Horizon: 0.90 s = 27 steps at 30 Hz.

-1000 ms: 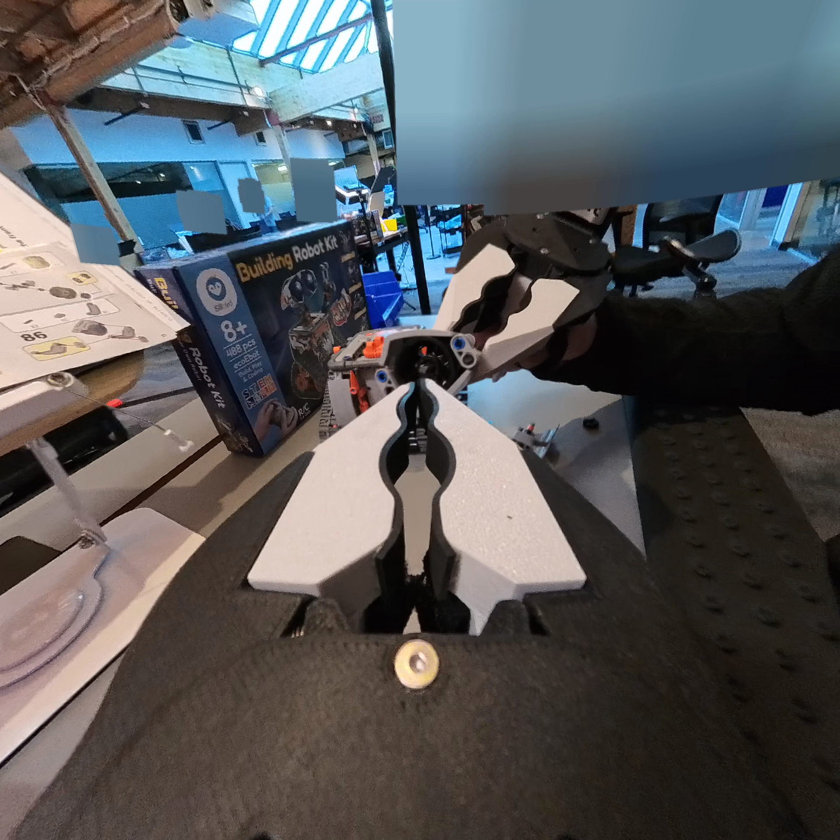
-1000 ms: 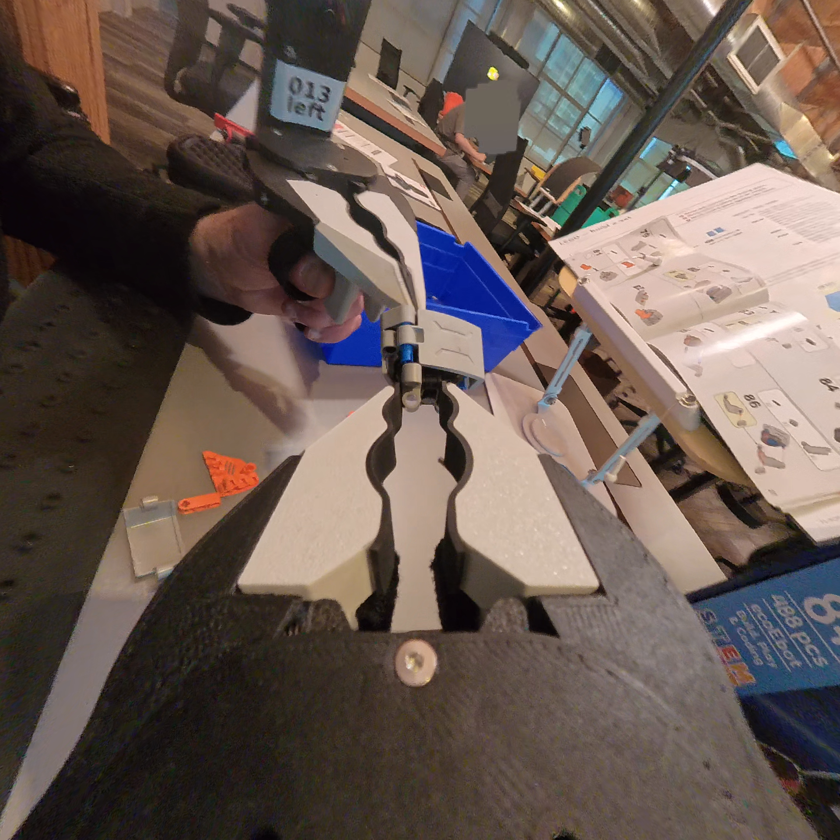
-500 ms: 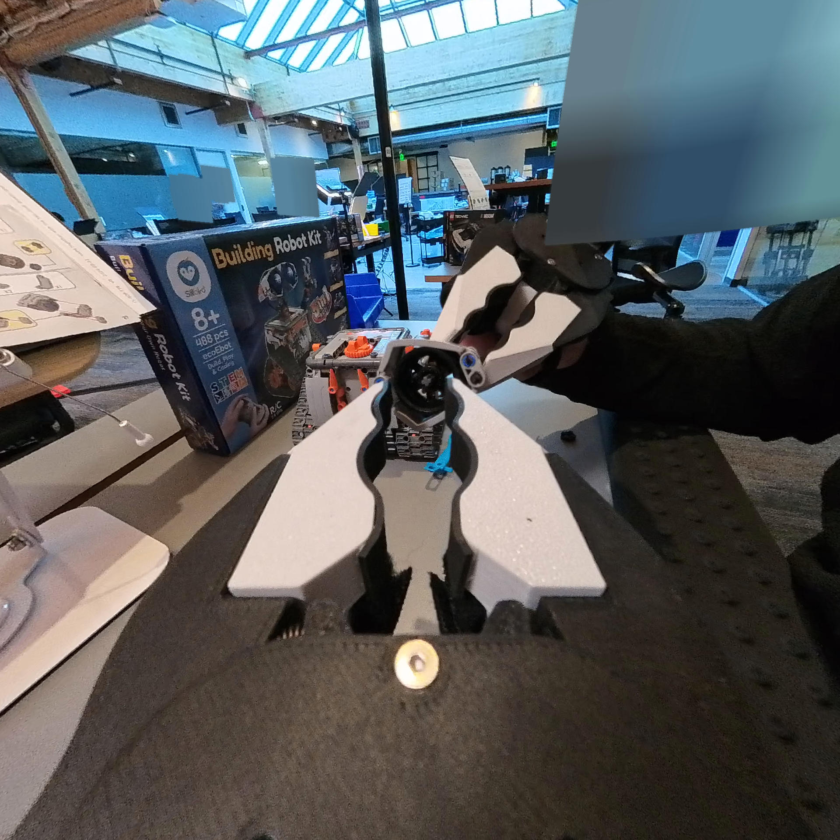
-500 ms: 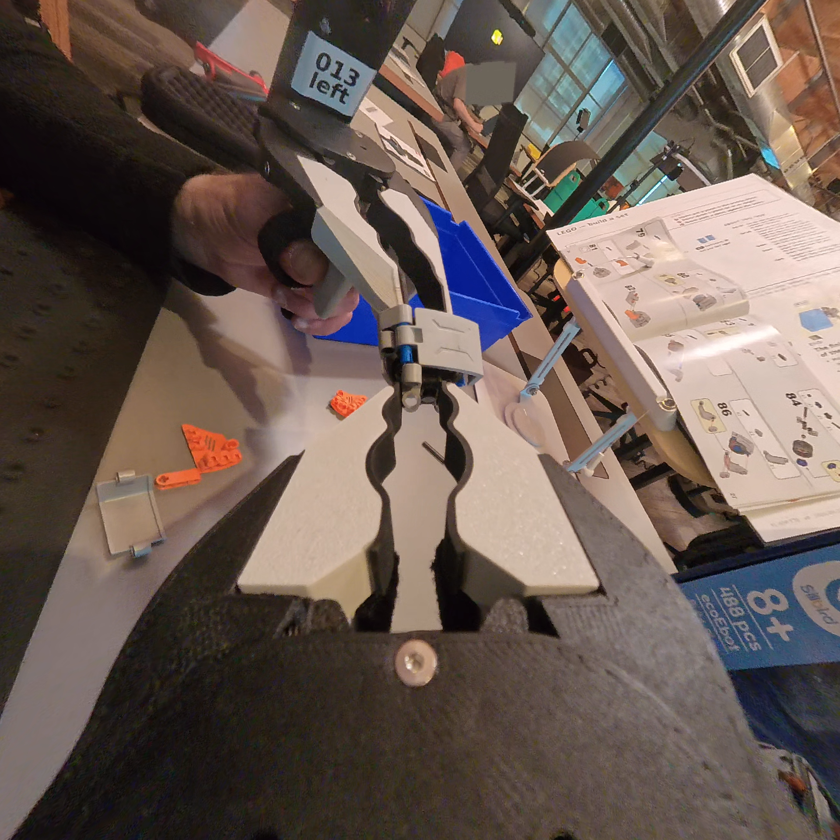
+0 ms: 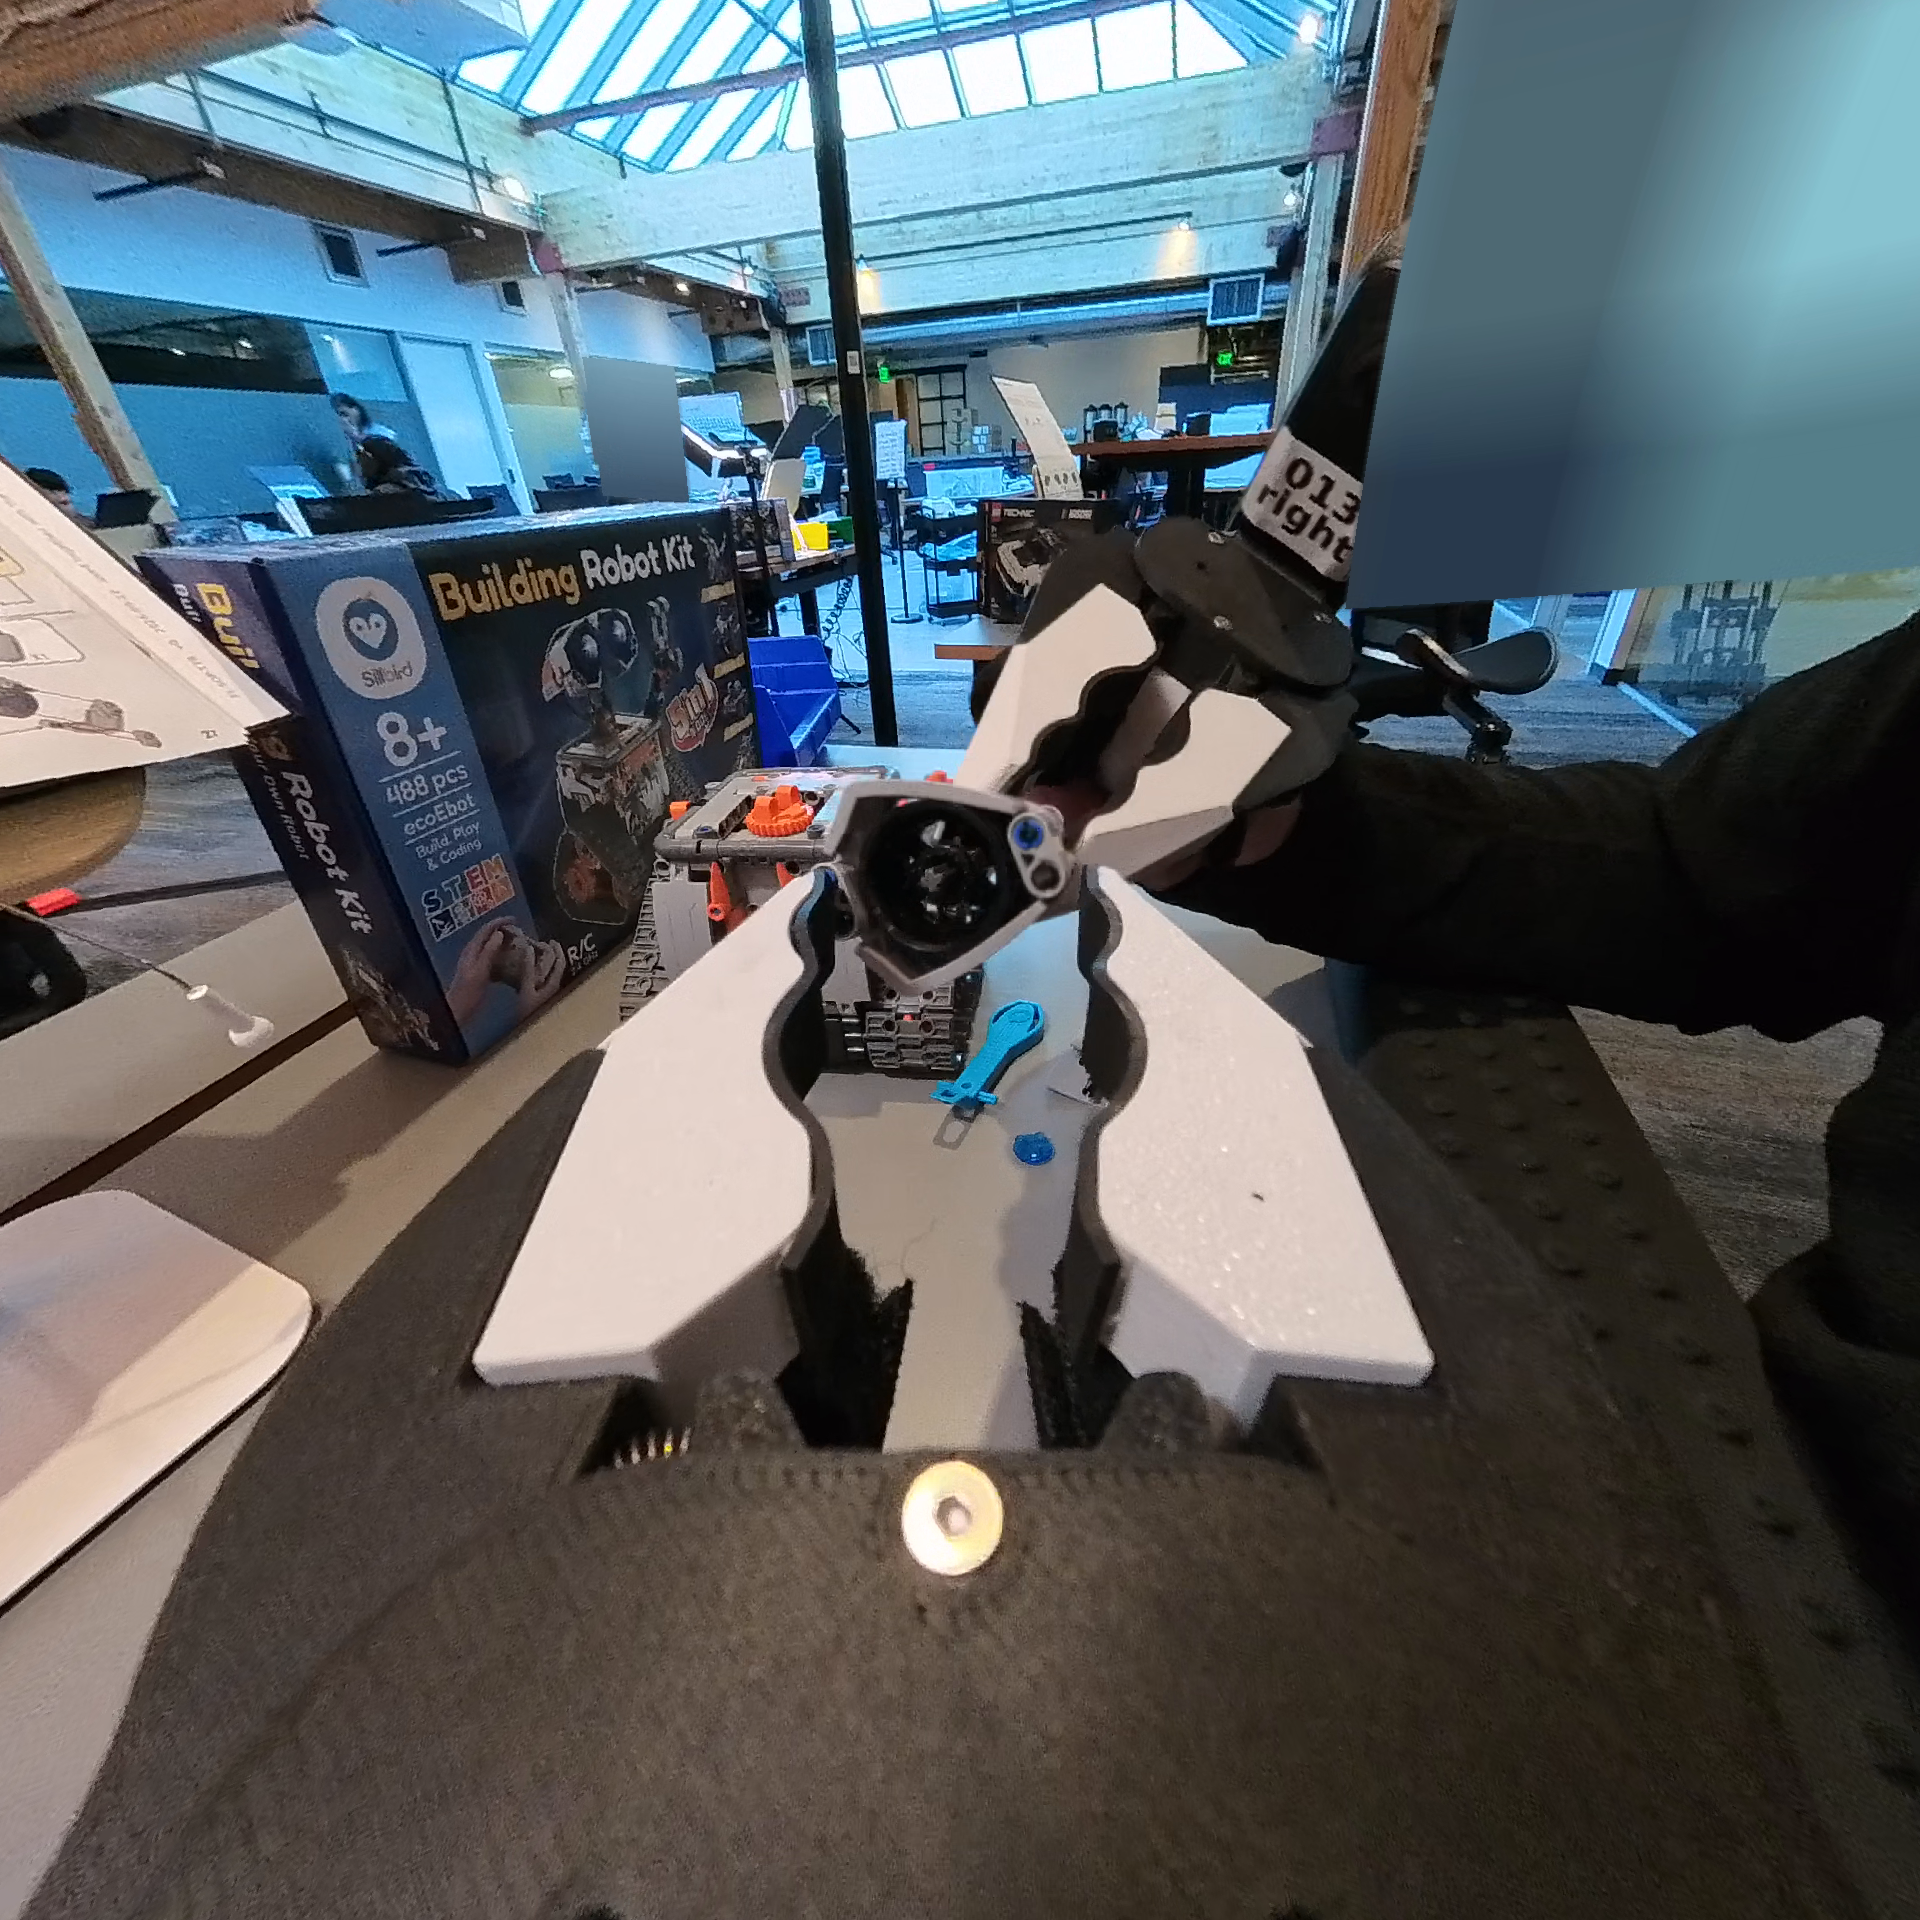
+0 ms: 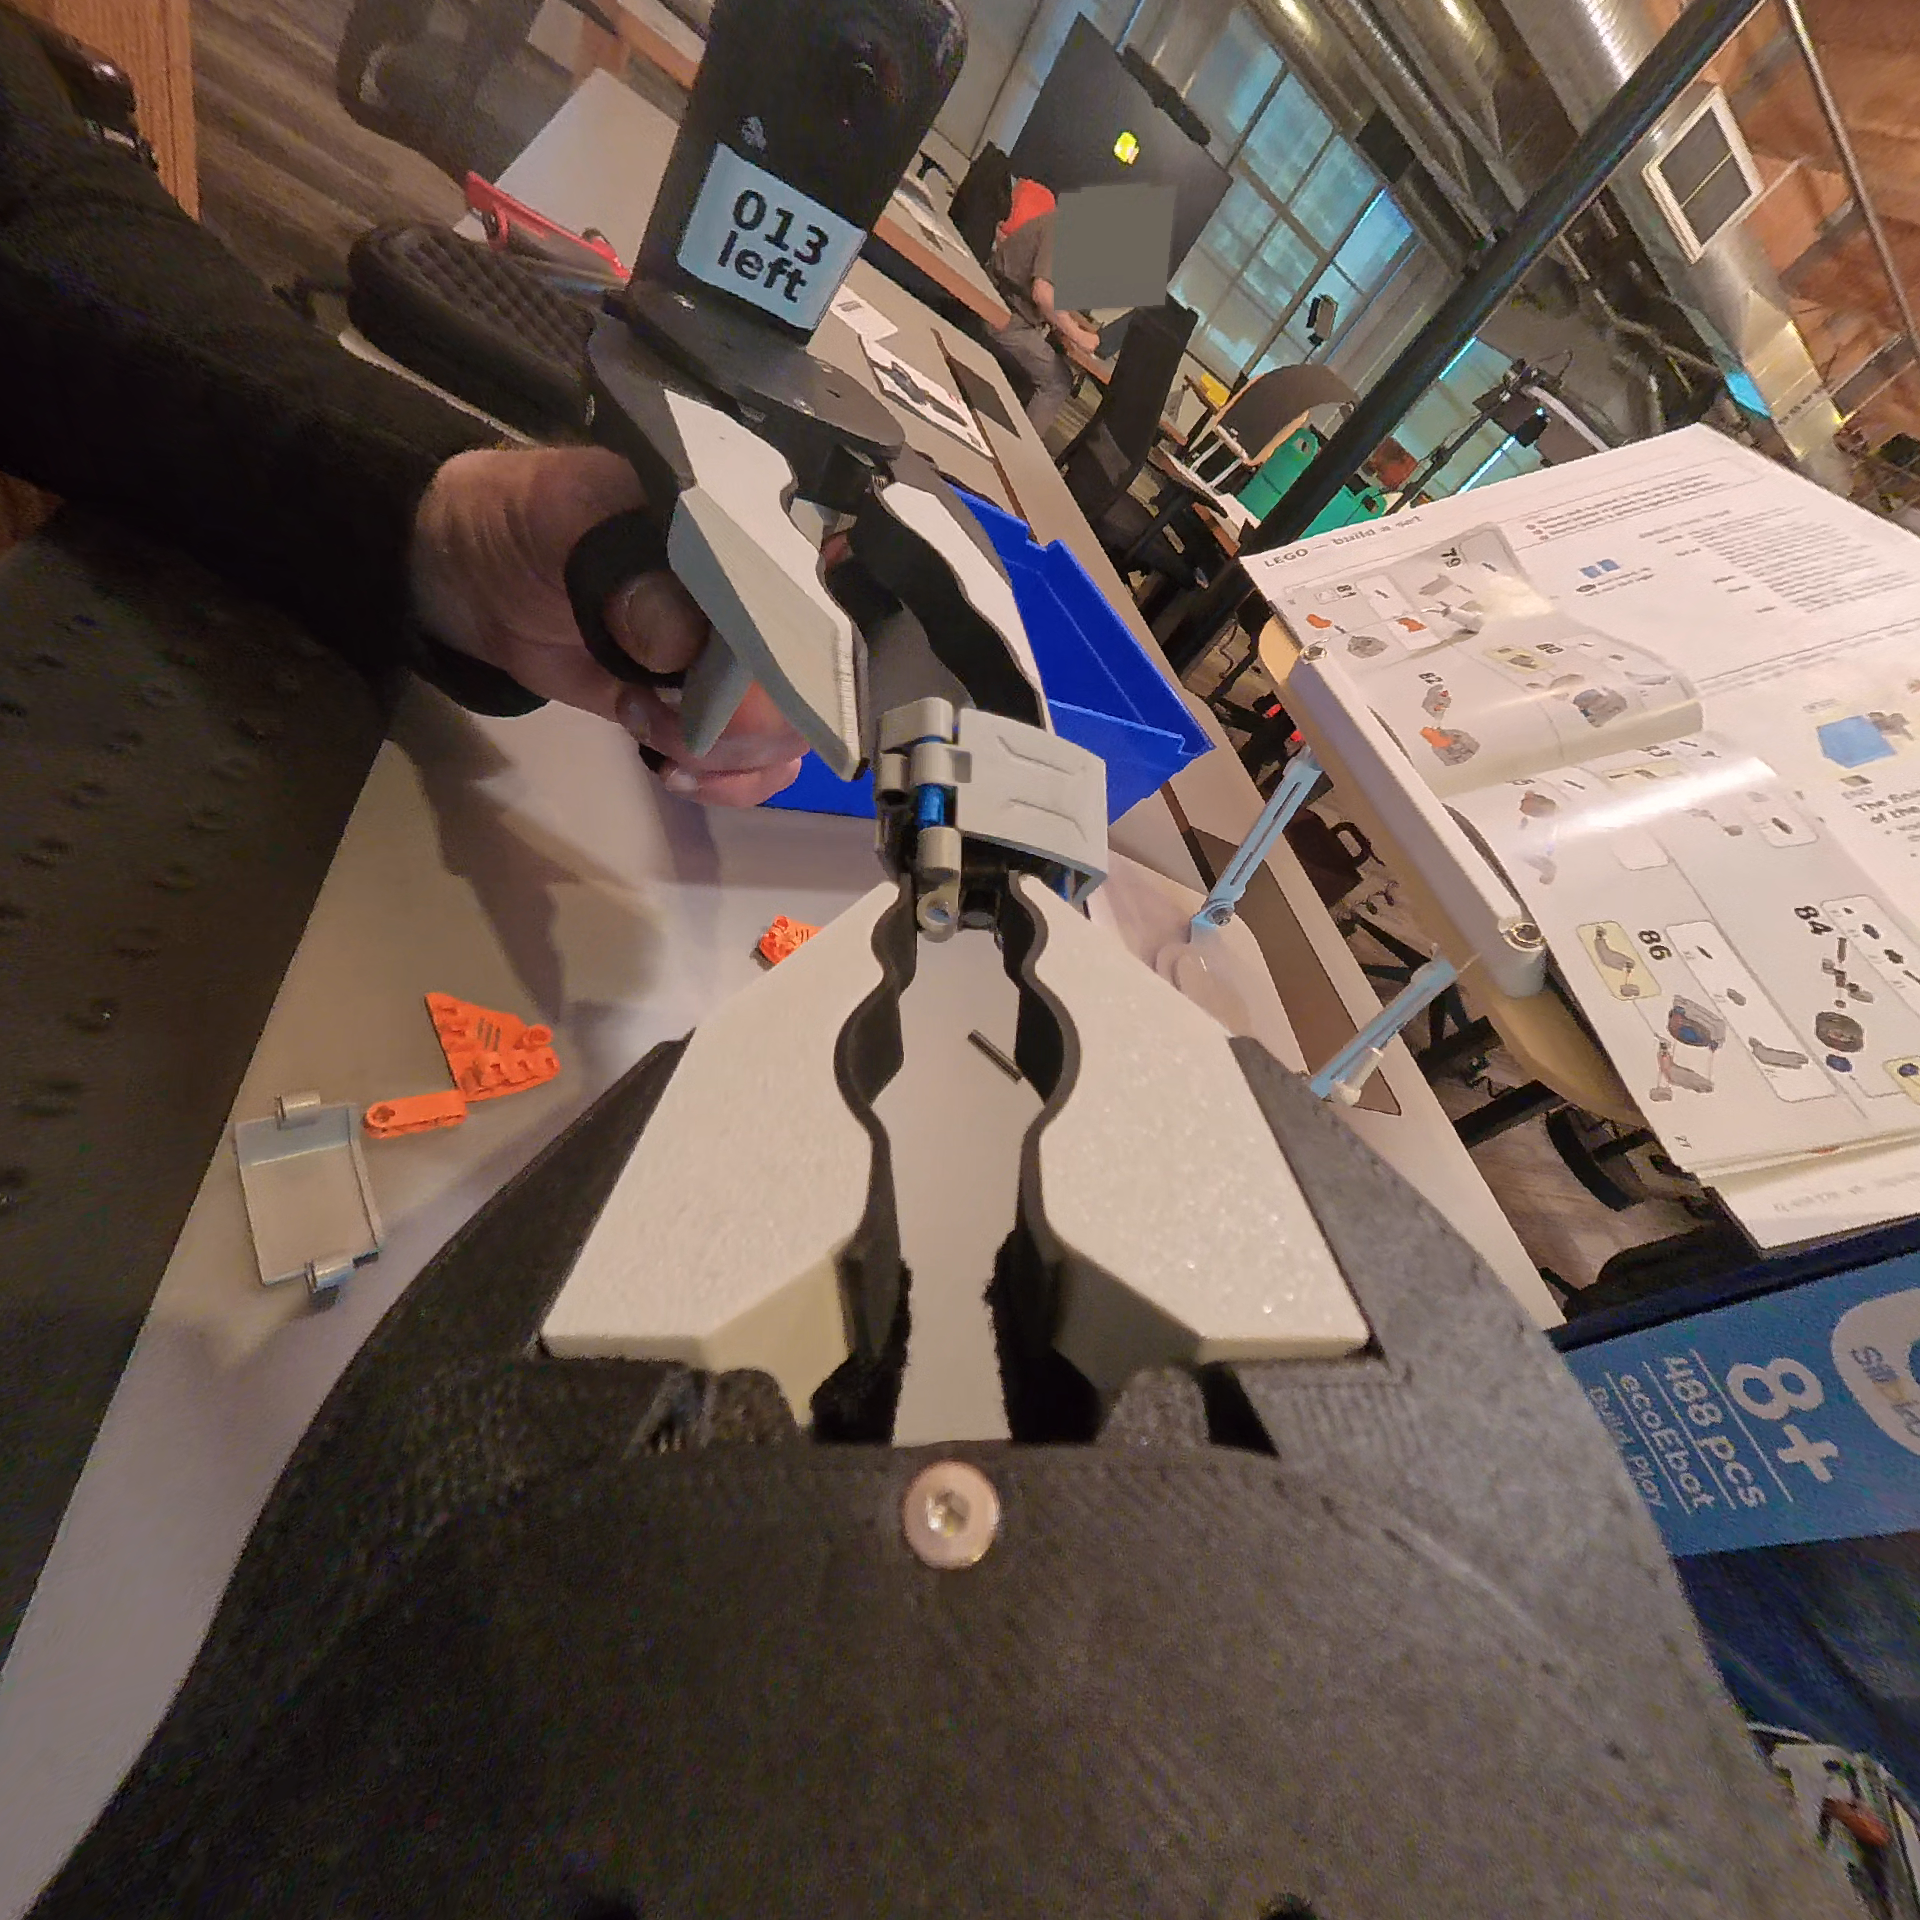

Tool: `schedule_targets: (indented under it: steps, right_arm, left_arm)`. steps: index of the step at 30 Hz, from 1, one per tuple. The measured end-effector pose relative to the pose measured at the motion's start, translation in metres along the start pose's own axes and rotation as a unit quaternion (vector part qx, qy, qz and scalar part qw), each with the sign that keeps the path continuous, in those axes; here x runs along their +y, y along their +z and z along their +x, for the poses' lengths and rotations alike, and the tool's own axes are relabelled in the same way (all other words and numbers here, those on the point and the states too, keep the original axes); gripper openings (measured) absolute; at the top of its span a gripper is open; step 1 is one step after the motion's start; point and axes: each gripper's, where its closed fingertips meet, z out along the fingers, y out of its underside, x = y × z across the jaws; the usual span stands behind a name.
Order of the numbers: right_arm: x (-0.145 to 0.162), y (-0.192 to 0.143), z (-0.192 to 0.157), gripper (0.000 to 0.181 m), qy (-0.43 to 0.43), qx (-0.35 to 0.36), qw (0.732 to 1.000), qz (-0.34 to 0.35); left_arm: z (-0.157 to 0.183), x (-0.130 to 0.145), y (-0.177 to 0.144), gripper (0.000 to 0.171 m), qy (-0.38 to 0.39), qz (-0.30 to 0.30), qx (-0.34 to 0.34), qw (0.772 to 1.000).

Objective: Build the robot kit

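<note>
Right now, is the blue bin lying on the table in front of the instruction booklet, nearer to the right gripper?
No, the blue bin sits behind the left gripper, well left of the booklet.

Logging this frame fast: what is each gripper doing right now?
Left gripper: open, fingers apart around the grey part, no clear grip.
Right gripper: shut on the grey part, at its edge.

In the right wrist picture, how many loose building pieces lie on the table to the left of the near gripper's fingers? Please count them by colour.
Orange: 3 (triangular panel, short beam, small piece farther off)
Grey: 1 (flat panel)
Total: 4
</note>
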Motion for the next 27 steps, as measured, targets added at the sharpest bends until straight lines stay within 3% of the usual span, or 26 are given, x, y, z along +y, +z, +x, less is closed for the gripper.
schedule_targets:
  steps: [4, 11, 27]
  right_arm:
    - [0.0001, -0.0007, -0.0001, 0.014, 0.0, -0.002, 1.0, 0.001]
    - [0.0, -0.0021, -0.0001, 0.014, 0.016, -0.011, 1.0, 0.011]
    - [-0.0072, -0.0036, -0.0026, 0.013, 0.094, -0.056, 0.991, 0.073]
  left_arm:
    - [-0.0013, 0.0011, 0.0015, 0.043, 0.001, -0.001, -0.004, 1.0]
    - [-0.007, -0.0001, 0.0021, 0.058, -0.004, 0.005, -0.019, 1.0]
    - [0.0023, 0.0003, 0.008, 0.045, -0.005, 0.007, 0.007, 1.0]
